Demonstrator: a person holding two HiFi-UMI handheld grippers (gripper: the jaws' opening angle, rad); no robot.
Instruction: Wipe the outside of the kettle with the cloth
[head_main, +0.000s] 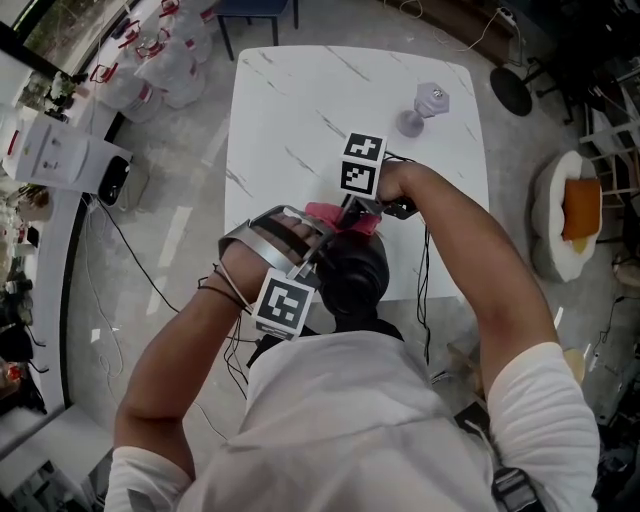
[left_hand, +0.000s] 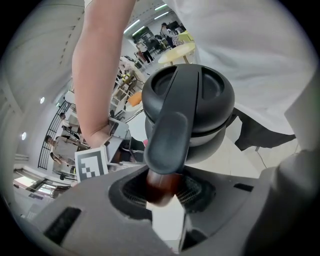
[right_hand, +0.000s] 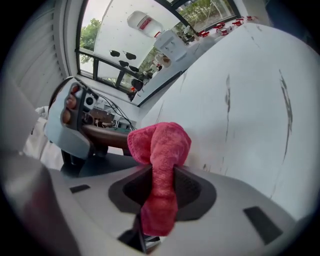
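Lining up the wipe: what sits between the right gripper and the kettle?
Only the cloth, pinched in the right gripper; the right gripper view shows nothing else before the kettle.

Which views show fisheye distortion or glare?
Both gripper views: strong fisheye bend, dark vignetted corners. Right gripper view: table edge bows, window bright, cloth sharp. Left gripper view: kettle looms large, background small and soft. Head view: even light, no glare on the table.

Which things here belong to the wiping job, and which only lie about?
For the job:
kettle, held by the left tongs
red cloth, held by the right tongs

Lying about:
small grey object on the white table
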